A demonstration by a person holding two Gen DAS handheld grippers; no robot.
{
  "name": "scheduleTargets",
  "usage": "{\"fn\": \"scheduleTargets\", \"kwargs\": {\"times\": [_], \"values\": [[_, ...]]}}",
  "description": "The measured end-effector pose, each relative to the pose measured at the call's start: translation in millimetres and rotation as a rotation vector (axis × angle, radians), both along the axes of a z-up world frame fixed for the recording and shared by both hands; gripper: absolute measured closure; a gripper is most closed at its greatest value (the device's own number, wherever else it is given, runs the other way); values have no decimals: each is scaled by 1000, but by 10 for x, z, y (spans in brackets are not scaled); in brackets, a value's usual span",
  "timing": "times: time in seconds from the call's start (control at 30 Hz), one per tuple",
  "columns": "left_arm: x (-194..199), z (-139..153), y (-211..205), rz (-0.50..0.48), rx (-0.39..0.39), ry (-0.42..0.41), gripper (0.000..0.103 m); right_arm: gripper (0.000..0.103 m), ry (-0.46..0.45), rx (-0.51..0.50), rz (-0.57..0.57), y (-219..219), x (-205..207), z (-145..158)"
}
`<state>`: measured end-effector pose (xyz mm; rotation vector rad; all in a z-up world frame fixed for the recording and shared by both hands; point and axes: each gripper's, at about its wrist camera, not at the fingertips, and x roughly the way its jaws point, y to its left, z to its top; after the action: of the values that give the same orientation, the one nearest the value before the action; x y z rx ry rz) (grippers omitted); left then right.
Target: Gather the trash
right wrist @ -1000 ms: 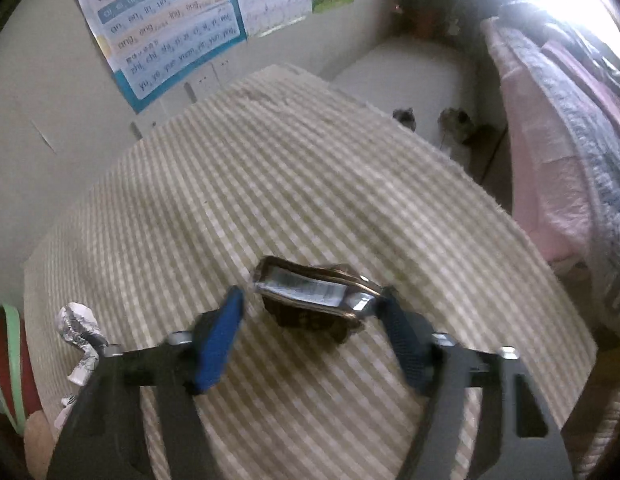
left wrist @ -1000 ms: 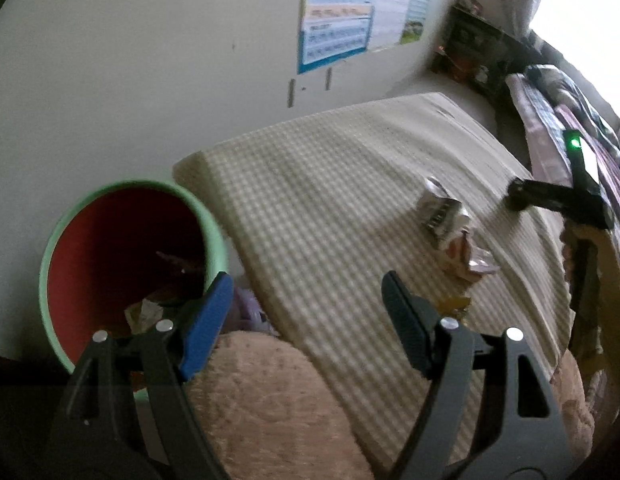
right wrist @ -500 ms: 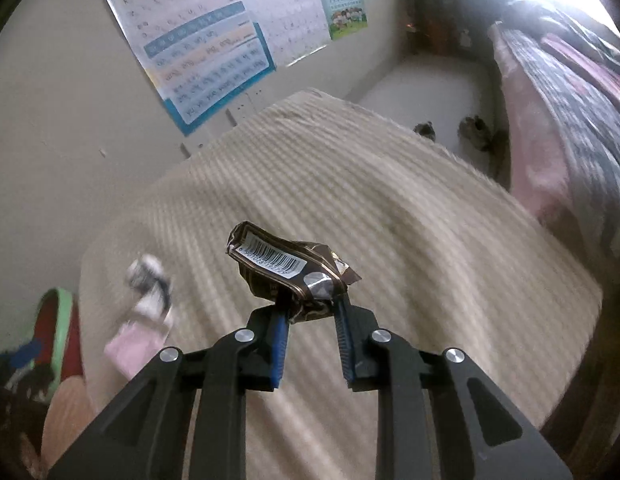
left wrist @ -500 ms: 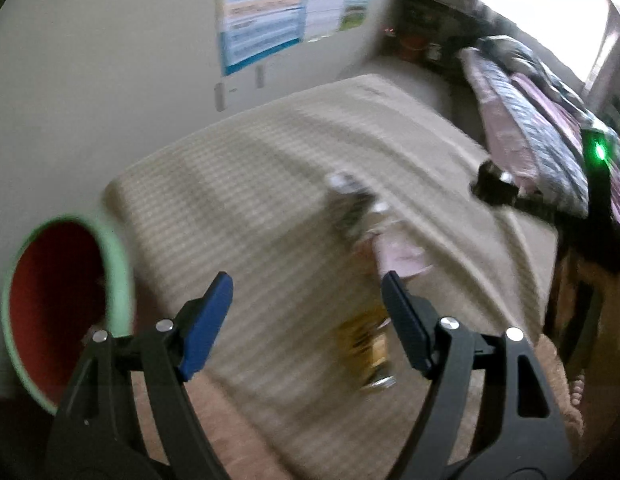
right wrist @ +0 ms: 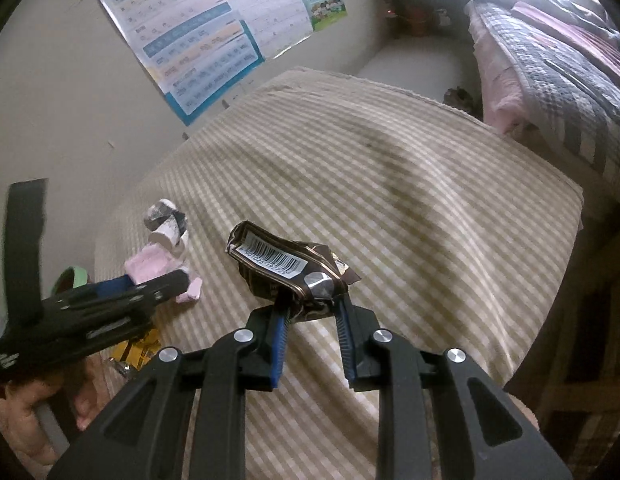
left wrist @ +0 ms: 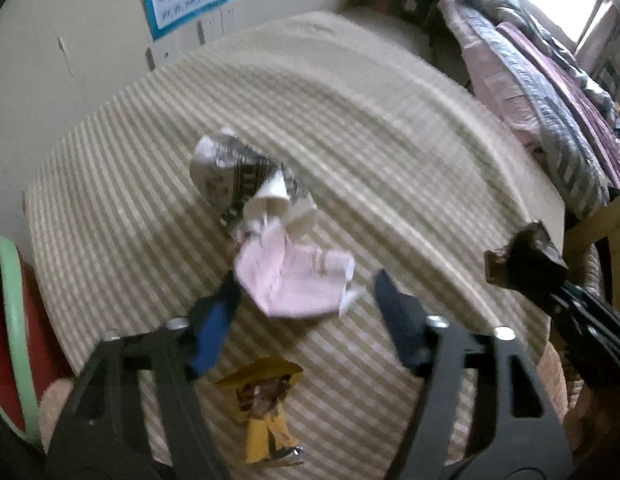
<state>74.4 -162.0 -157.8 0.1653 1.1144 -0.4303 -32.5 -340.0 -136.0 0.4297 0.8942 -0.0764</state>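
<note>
Jaws closing round the pink wrapper [left wrist: 294, 280] should dip lower first, while the right jaws stay clamped on the brown wrapper [right wrist: 286, 268].

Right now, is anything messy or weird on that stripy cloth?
Yes. Litter lies on the checked cloth: a crumpled grey wrapper, a pink wrapper and a yellow wrapper at the near edge.

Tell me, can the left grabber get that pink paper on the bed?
Probably yes. The left gripper hangs over the pink paper with its jaws closing and nothing lying on top; the right gripper holds a brown wrapper off to the side.
</note>
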Motion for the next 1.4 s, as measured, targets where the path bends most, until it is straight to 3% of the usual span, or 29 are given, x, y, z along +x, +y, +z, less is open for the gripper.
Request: {"fn": "scheduleTargets", "kwargs": {"times": [0.33,0.47,0.63,0.97,1.4], "values": [[-122,127,194,29,-43,-6,53,78,20,14,30,51,25,-44],[-219,223,224,14,-43,-33,53,57,25,13,20,36,32,-43],[-310,372,276,11,-52,-69,53,41,23,17,9,25,10,-34],[-365,559,320,17,-80,-111,53,32,29,15,-32,-53,25,-30],[-399,560,294,11,-80,-111,53,30,42,-1,-47,-74,50,-25]]}}
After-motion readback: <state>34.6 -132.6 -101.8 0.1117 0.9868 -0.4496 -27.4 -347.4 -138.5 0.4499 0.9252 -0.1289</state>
